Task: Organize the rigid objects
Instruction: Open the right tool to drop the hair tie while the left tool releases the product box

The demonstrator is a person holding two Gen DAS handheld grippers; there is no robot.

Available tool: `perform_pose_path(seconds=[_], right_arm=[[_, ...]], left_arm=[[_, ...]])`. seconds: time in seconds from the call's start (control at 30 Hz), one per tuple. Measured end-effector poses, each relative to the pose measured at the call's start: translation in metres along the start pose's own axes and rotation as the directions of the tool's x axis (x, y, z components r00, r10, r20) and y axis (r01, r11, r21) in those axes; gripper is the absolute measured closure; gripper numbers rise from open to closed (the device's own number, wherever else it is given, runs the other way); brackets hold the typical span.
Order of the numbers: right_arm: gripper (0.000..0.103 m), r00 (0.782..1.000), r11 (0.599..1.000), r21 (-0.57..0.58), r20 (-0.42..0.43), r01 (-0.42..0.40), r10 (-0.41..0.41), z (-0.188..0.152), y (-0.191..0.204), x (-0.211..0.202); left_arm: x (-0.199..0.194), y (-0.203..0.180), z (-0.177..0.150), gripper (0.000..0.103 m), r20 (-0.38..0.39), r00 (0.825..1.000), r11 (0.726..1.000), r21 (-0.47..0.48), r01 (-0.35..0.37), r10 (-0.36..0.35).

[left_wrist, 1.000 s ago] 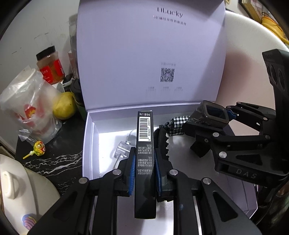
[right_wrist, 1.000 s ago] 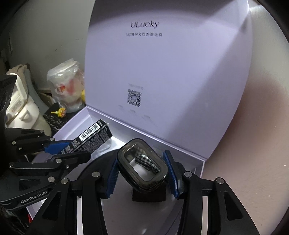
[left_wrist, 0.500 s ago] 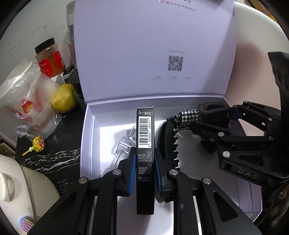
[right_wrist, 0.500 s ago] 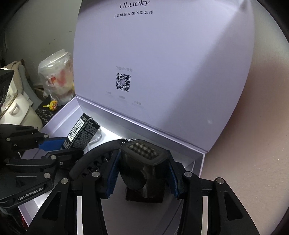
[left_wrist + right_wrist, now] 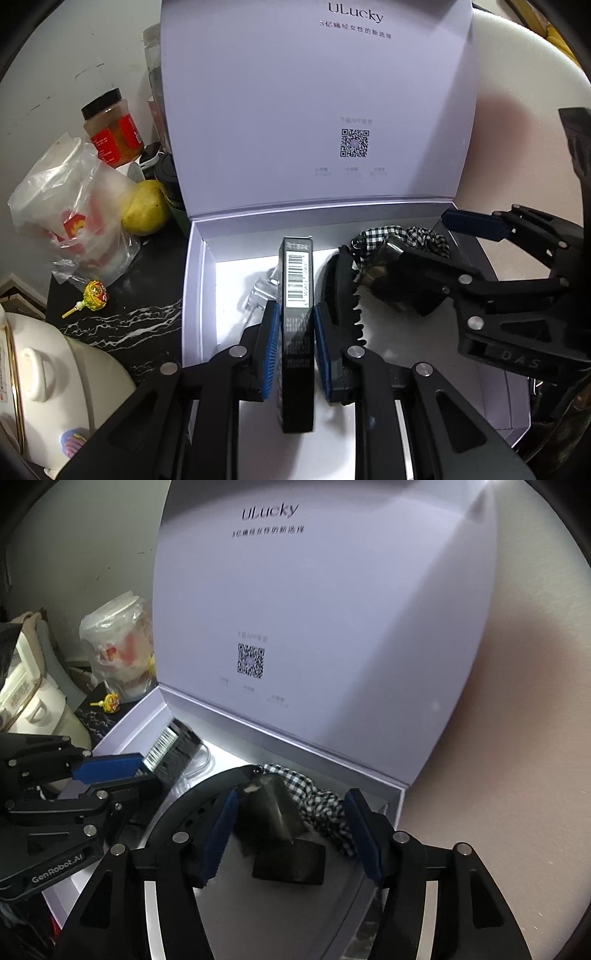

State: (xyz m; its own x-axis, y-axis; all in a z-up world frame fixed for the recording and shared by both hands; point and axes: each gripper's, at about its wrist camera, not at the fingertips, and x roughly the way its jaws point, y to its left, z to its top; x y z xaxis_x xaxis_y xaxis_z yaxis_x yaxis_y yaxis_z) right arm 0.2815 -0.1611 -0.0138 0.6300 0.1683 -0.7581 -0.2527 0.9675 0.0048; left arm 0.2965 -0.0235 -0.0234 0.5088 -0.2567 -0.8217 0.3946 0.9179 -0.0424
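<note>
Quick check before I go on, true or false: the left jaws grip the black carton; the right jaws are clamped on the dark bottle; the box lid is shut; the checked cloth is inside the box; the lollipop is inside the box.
1. The left gripper grips the black carton. True.
2. The right gripper is clamped on the dark bottle. False: its jaws are opening, and the bottle sits between them with a clear gap on the right side.
3. The box lid is shut. False: it stands open.
4. The checked cloth is inside the box. True.
5. The lollipop is inside the box. False: it lies on the dark marbled counter, left of the box.
</note>
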Motion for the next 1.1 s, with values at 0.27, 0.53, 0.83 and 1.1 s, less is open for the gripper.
perform_pose_path(seconds=[0.27, 0.53, 0.83, 1.1], right_arm=[[0.037, 1.000, 1.000, -0.005, 0.016, 0.018, -0.018, -0.002, -0.003, -0.018], [0.035, 0.999, 0.999, -0.009, 0.032, 0.037, -0.036, -0.003, -0.002, -0.038], [0.034, 0.997, 0.999, -0.011, 0.056, 0.051, -0.050, -0.010, 0.003, -0.065], [0.033, 0.996, 0.998, -0.014, 0.078, 0.055, -0.053, -0.020, 0.008, -0.089]], left_arm=[[-0.017, -0.001, -0.005, 0.084, 0.002, 0.999, 0.999, 0.004, -0.042, 0.042], [-0.046, -0.003, -0.005, 0.084, 0.029, 0.998, 0.998, -0.014, -0.053, 0.054], [-0.069, -0.004, -0.009, 0.083, 0.057, 0.996, 0.998, -0.018, -0.066, 0.067], [-0.094, -0.008, -0.021, 0.083, 0.089, 0.993, 0.997, -0.023, -0.071, 0.073]])
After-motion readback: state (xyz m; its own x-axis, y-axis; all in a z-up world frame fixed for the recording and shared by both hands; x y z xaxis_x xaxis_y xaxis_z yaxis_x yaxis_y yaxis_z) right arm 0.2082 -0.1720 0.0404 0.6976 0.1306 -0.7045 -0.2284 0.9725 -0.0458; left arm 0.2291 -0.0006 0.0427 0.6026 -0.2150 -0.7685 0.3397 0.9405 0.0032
